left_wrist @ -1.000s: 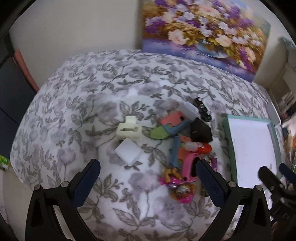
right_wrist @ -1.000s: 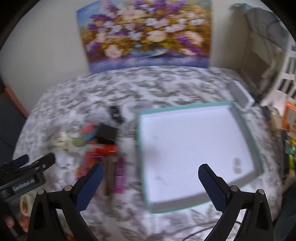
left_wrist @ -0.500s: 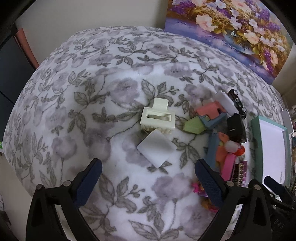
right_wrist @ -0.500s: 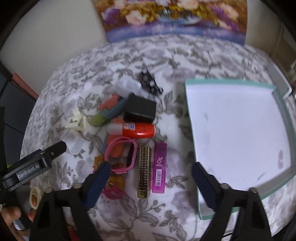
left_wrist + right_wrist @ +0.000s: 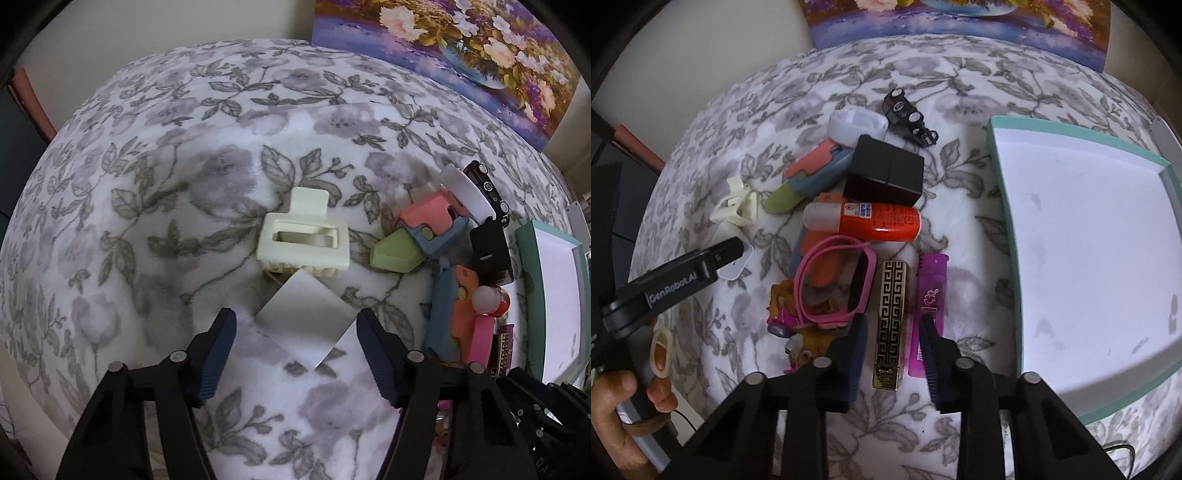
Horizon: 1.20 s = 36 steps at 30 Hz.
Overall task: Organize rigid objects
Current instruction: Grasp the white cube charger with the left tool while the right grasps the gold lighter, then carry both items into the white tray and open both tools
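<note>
In the left wrist view my left gripper (image 5: 295,328) is open, its fingers on either side of a white square block (image 5: 306,317) lying on the floral cloth, not touching it. A cream hair claw (image 5: 303,240) lies just beyond the block. In the right wrist view my right gripper (image 5: 893,332) is partly closed around the near end of a black and gold patterned case (image 5: 892,314), with small gaps at both pads. A purple lighter (image 5: 929,306) lies right of the case, a pink watch (image 5: 838,284) left of it. The teal-rimmed white tray (image 5: 1001,177) stands at the right.
A pile lies between the grippers: an orange tube (image 5: 864,221), a black box (image 5: 884,177), a white ring (image 5: 857,125), a black toy car (image 5: 910,116), pastel blocks (image 5: 424,232) and an orange and pink toy (image 5: 798,332). A flower painting (image 5: 461,44) leans at the back.
Both grippers have come down and forward. The left has narrowed around the white block. The right has narrowed around the gold case.
</note>
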Tool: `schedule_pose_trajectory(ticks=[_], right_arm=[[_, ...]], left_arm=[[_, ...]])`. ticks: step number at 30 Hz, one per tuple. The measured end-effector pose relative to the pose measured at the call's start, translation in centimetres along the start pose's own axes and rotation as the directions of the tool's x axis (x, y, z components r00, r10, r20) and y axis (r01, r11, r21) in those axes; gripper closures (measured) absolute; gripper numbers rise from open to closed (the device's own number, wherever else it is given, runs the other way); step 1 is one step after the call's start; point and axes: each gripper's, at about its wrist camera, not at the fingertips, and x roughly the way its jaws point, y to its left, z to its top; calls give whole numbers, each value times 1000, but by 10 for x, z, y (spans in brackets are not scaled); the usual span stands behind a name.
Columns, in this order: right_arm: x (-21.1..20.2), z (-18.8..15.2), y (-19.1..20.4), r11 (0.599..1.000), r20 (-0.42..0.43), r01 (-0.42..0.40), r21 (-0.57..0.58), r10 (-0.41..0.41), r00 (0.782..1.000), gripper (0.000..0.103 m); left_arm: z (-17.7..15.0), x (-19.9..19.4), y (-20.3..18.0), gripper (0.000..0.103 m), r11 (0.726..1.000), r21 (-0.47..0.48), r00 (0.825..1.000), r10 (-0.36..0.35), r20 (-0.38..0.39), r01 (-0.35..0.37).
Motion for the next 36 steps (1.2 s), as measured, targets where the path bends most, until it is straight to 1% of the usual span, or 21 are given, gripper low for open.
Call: schedule_pose_trajectory(ticks=[1,4,8,11,14,17,19,23,29,31,34,35,36], right_arm=[[0,0,2,1000,0,1,-13,-1,1000,83],[4,0,9,999,-9,20,-46,-20,1000,87],[6,1,12,998,-5,27,-60,-27,1000,87],[7,2,13,997,-6,30,-68,-30,1000,87],[6,2,13,997,-12,28,-74,-29,1000,86],[6,2,9,999,-32,14,-47,-15,999,84],[5,2,9,998,-31,23,-52,-24,999,84],[8,1,11,997,-41,43,-65,-46,998,83],[15,1,11,996,-56,52,-66,-56,997,83],[22,0,10,996,-76,57,-63,-62,995,82],[23,0,11,995,-66,63,-74,-68,996,83],[23,0,12,995,-64,64,-77,-69,996,85],[22,-2,13,995,-62,67,-79,-72,996,85]], left_arm=[[0,2,-2,43,1000,5,1000,-3,-3,3],[1,6,-7,43,1000,28,1000,13,-1,-13],[3,8,-10,43,999,35,1000,18,8,-18],[0,14,-10,45,999,39,1000,23,-13,-23],[-1,16,-11,45,999,44,1000,29,-10,-29],[-1,16,-10,46,999,38,1000,28,-11,-27],[3,16,-10,48,999,41,1000,29,-9,-28],[-3,12,-11,53,999,43,1000,21,-10,-20],[-9,6,-11,53,999,43,1000,24,-12,-23],[-10,5,-12,53,999,36,1000,21,-14,-20],[-9,6,-11,53,999,31,1000,25,-16,-24],[-9,5,-10,54,999,27,999,28,-19,-28],[-8,6,-10,54,999,21,999,30,-22,-29]])
